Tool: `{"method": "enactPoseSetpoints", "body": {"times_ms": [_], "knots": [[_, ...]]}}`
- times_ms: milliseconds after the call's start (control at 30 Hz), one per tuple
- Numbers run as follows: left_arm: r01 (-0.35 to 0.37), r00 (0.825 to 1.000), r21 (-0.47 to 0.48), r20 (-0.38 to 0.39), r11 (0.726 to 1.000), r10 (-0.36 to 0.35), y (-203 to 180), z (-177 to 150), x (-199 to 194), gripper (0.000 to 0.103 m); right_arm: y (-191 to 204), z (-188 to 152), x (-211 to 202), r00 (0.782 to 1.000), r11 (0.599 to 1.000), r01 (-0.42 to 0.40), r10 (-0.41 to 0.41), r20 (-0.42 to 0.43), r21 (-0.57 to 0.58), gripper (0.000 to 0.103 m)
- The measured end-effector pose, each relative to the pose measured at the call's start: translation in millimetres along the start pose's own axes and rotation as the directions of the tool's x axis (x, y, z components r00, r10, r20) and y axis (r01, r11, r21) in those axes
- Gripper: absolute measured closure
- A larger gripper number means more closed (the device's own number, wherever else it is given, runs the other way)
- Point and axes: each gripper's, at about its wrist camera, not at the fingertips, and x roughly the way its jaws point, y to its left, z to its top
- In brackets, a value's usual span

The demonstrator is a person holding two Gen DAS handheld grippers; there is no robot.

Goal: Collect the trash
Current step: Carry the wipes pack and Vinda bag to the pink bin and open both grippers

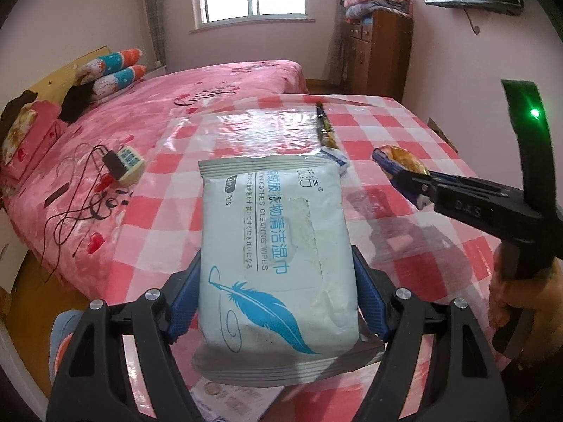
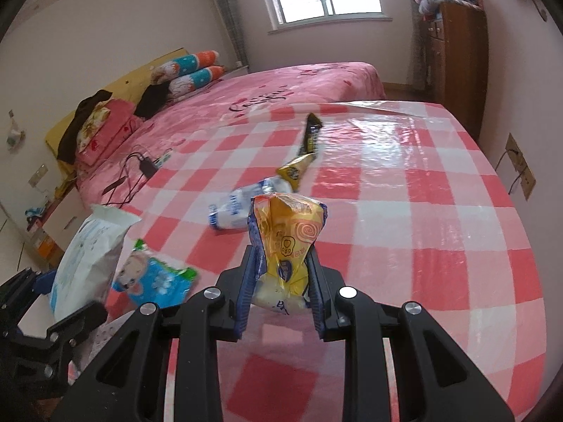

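Left tongs (image 1: pixel 278 302) clenched on a flat white plastic pack of cleaning wipes with a blue feather print (image 1: pixel 274 253), blue pads pressing both long edges near its lower half; pack held clear above the red-and-white checked plastic-covered worktop (image 1: pixel 369 133), its top end reaching forward past the fingertips. Right tongs (image 2: pixel 281 281) clenched on a crumpled yellow-orange snack wrapper (image 2: pixel 286 235), pinched at its narrow waist, its upper part flaring above the pads. Judged: both pieces light; the wipes pack soft and slick-skinned, likely to sag or slide if the squeeze eases, so hold across the width near mid-body suits it; the wrapper is thin crinkly film, no real stiffness, safest taken at a bunched fold as it is here. Still lying on the worktop ahead of the right tongs: a white-and-blue crumpled packet (image 2: pixel 239 207) just beyond the wrapper, a small yellow sachet (image 2: pixel 295 168) farther on, a dark slim stick wrapper (image 2: pixel 309 133) farthest. To the left of the right tongs, near the worktop's edge, a blue-green pack printed with a baby picture (image 2: pixel 155 277), close beside the held wipes pack. No bin or bag for the trash shows in either view. Pink bed (image 1: pixel 147 105) lies beyond and left of the left tongs, a power strip with black cables (image 1: pixel 126 161) on it.
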Motion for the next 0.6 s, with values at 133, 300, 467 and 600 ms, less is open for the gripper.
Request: {"method": "enactPoseSetpoints", "body": {"times_ms": [133, 300, 467, 600], "knots": [[-0.013, 1.0, -0.025, 0.007, 1.0, 0.013, 17, -4, -5, 0.026, 16, -4, -3, 1.0, 1.0, -0.02, 0.02, -0.006, -0.019, 0.074], [-0.032, 0.999, -0.059, 0.01, 0.998, 0.033, 39, -11, -12, 0.026, 41, -9, -9, 0.999, 0.998, -0.052, 0.051, -0.018, -0.047, 0.074], [-0.052, 0.999, -0.085, 0.012, 0.995, 0.053, 58, -17, -18, 0.026, 66, -14, -13, 0.997, 0.994, -0.08, 0.078, -0.027, -0.081, 0.074], [-0.067, 0.998, -0.107, 0.014, 0.992, 0.069, 70, -22, -22, 0.026, 85, -17, -15, 0.994, 0.989, -0.105, 0.102, -0.036, -0.105, 0.074]]}}
